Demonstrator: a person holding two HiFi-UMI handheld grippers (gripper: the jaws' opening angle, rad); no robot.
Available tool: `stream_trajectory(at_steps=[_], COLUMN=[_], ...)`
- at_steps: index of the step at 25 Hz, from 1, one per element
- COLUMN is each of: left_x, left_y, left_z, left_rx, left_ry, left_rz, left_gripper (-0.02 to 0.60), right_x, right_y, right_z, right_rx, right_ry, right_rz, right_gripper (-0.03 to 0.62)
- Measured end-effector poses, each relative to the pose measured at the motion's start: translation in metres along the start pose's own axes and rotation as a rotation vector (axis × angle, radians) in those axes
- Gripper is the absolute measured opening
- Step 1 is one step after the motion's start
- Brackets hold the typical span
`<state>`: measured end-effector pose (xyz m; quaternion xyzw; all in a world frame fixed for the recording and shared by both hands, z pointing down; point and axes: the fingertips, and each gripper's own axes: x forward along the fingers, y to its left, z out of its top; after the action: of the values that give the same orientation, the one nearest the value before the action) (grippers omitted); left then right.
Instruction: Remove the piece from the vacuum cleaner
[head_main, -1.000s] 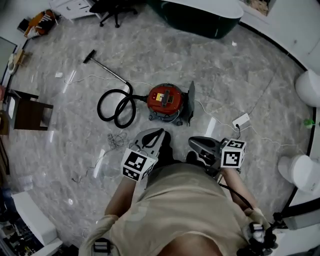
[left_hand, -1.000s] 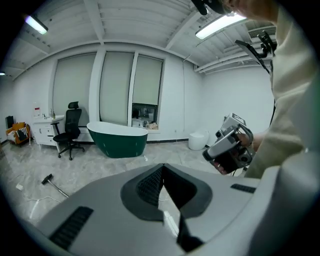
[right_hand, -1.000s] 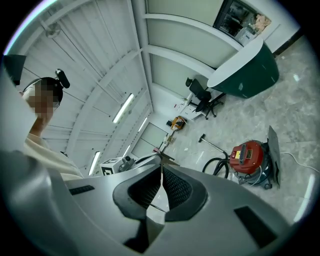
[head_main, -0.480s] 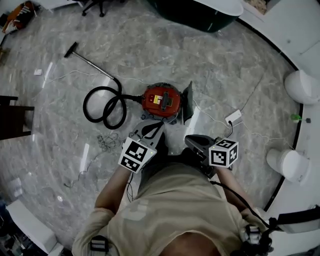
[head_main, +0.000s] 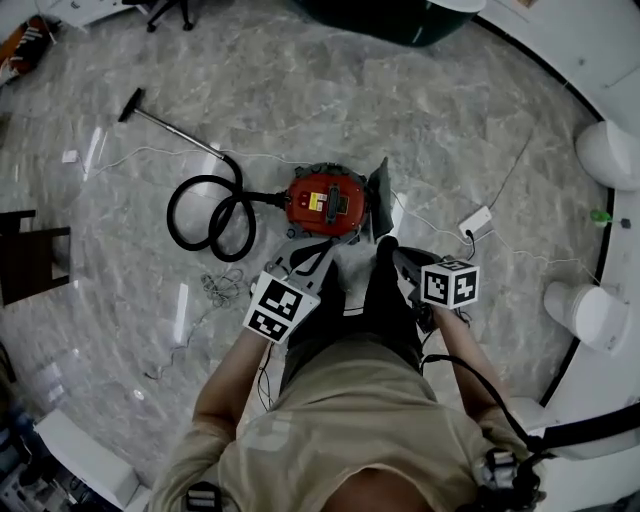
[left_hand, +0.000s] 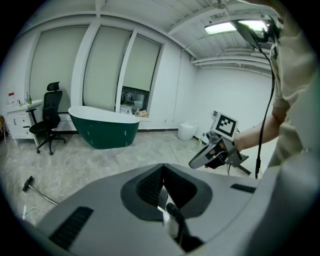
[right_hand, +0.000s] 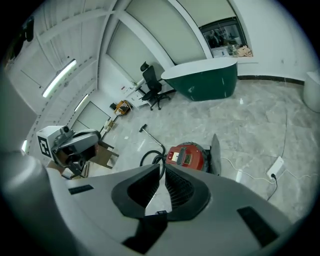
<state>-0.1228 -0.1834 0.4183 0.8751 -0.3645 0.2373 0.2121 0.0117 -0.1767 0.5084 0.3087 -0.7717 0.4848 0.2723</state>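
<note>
The red vacuum cleaner (head_main: 325, 203) sits on the marble floor, and a dark flat panel (head_main: 380, 197) stands upright against its right side. Its black hose (head_main: 208, 215) coils to the left and runs to a wand with a floor head (head_main: 131, 104). My left gripper (head_main: 303, 264) hovers just short of the vacuum, shut and empty. My right gripper (head_main: 402, 260) is level with it on the right, also shut with nothing in it. In the right gripper view the vacuum (right_hand: 186, 156) lies just beyond the closed jaw tips (right_hand: 162, 168).
A white power strip (head_main: 480, 220) with its cable lies right of the vacuum. A tangle of thin cord (head_main: 215, 287) is on the floor at the left. A green bathtub (left_hand: 102, 127) and a black office chair (left_hand: 47, 117) stand farther off. White fixtures (head_main: 585, 315) line the right wall.
The person has stepped forward, one foot now beside the vacuum. Both grippers have come closer to the vacuum and stay shut. The vacuum itself has not moved.
</note>
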Motion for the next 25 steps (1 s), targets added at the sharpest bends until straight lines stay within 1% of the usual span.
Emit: stream_trajectory(at_steps=[2, 4, 6, 7, 11, 16, 18, 20, 22, 25], left_x=[0.011, 0.028, 0.046, 0.055, 0.093, 0.137, 0.149, 0.162, 0.175, 0.187], left_y=[0.004, 0.007, 0.010, 0.011, 0.011, 0.011, 0.009, 0.009, 0.011, 0.014], left_z=[-0.007, -0.011, -0.019, -0.025, -0.049, -0.084, -0.102, -0.120, -0.135, -0.147], left_rx=[0.000, -0.005, -0.024, -0.036, -0.067, -0.117, -0.158, -0.198, -0.219, -0.239], left_ry=[0.034, 0.053, 0.069, 0.084, 0.142, 0.172, 0.181, 0.188, 0.197, 0.190], left_rz=[0.010, 0.019, 0.024, 0.024, 0.006, -0.003, -0.002, 0.002, 0.007, 0.013], left_gripper=[0.003, 0.003, 0.003, 0.003, 0.003, 0.003, 0.003, 0.003, 0.003, 0.003], right_x=[0.013, 0.027, 0.043, 0.052, 0.087, 0.145, 0.169, 0.191, 0.210, 0.233], right_y=[-0.016, -0.036, -0.054, -0.063, -0.108, -0.178, -0.199, -0.217, -0.234, -0.254], right_z=[0.000, 0.002, 0.000, -0.002, -0.004, 0.006, 0.001, -0.008, -0.014, -0.019], right_rx=[0.024, 0.037, 0.027, 0.020, 0.034, 0.025, 0.021, 0.008, -0.015, -0.033], right_ry=[0.017, 0.047, 0.088, 0.105, 0.139, 0.156, 0.194, 0.253, 0.297, 0.322], right_rz=[0.003, 0.006, 0.014, 0.017, 0.004, -0.075, -0.090, -0.100, -0.120, -0.141], right_gripper=[0.067, 0.106, 0.281, 0.310, 0.311, 0.311, 0.311, 0.311, 0.311, 0.311])
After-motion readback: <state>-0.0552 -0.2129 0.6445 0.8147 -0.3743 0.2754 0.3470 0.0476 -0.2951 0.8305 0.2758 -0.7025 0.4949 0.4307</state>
